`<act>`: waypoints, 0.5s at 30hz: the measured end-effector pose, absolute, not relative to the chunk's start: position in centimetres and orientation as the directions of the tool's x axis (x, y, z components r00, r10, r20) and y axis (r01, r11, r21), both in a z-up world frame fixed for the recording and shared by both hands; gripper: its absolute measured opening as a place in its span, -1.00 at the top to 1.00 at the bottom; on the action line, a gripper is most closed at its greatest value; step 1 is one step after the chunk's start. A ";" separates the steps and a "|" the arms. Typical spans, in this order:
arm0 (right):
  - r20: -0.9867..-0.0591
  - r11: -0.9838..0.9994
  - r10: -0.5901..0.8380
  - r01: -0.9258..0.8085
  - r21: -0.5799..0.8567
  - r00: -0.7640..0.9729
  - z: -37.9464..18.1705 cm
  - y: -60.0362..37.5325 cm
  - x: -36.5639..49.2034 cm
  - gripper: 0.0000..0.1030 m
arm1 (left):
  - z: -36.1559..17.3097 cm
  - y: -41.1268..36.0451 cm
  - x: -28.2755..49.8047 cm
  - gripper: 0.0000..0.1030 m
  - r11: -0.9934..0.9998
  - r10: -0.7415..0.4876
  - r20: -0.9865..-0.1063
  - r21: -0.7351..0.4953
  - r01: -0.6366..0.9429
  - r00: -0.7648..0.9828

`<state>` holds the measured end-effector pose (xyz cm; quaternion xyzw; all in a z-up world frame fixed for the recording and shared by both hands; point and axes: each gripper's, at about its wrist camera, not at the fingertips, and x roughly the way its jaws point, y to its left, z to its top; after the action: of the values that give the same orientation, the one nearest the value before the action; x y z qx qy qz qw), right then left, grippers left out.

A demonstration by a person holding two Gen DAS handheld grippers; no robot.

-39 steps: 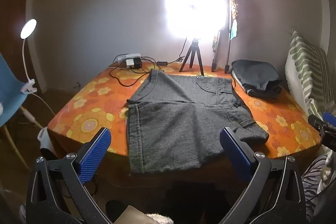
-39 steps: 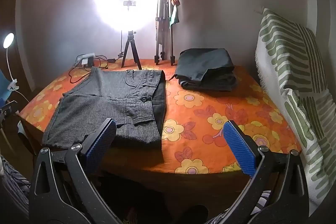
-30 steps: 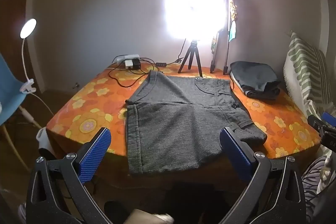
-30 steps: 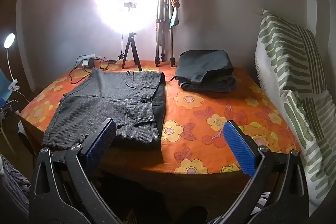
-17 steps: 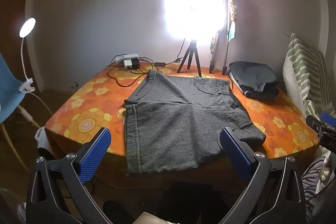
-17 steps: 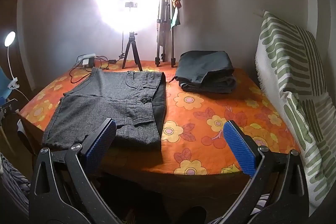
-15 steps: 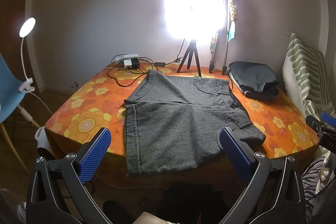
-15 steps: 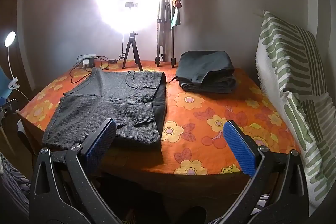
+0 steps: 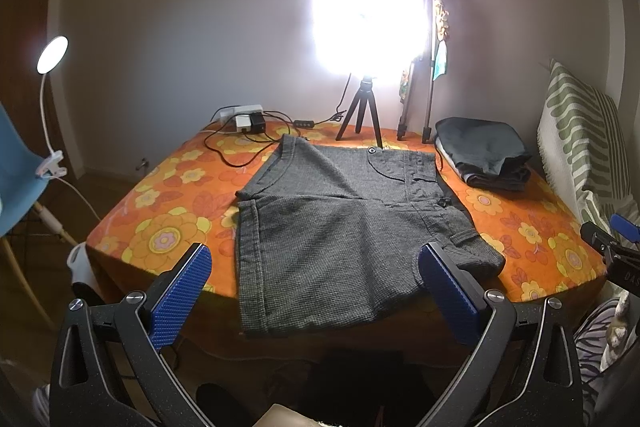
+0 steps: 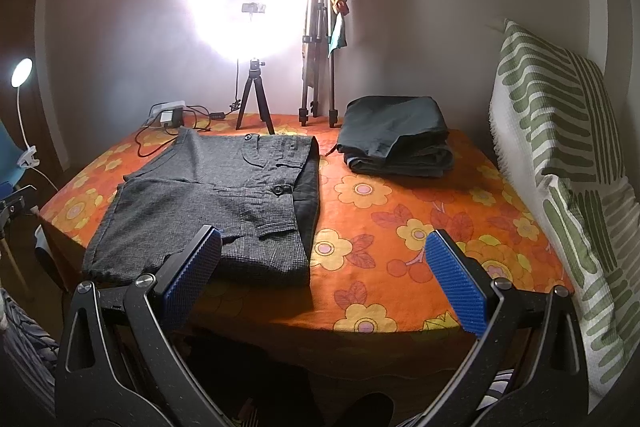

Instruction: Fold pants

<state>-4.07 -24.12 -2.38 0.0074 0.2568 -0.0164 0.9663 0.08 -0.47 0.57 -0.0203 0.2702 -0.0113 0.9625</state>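
Left gripper (image 9: pixel 316 287) spread wide, empty, short of the table (image 9: pixel 168 211)'s near edge. Grey shorts (image 9: pixel 340 227) flat at 12 o'clock, hem over that edge. Right gripper (image 10: pixel 324 275) likewise wide, empty; bare cloth at 12, folded dark pile (image 10: pixel 396 143) at 1 o'clock. Little changed from earlier.

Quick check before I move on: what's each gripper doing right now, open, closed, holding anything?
Left gripper: open, holding nothing, short of the grey shorts.
Right gripper: open, holding nothing, off the table.
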 end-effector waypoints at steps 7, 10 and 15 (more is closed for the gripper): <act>-0.499 1.000 -0.023 0.026 0.000 0.866 -2.6 -23.6 -4.1 -1.00 | 0.5 -0.5 0.0 -0.99 0.999 -0.028 -0.517 -0.042 0.007 0.855; -0.500 1.000 -0.021 0.025 0.000 0.866 -2.6 -23.7 -4.1 -1.00 | 0.5 -0.5 -0.1 -0.99 0.999 -0.028 -0.516 -0.046 0.005 0.856; -0.500 1.000 -0.023 0.027 0.001 0.866 -2.6 -23.7 -4.1 -1.00 | 0.4 -0.4 -0.2 -0.99 0.999 -0.028 -0.515 -0.044 0.006 0.856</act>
<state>-4.06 -23.71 -2.57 0.0040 0.2587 -0.0128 0.9659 -0.19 -0.45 0.43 -0.0205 0.2678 -0.0090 0.9632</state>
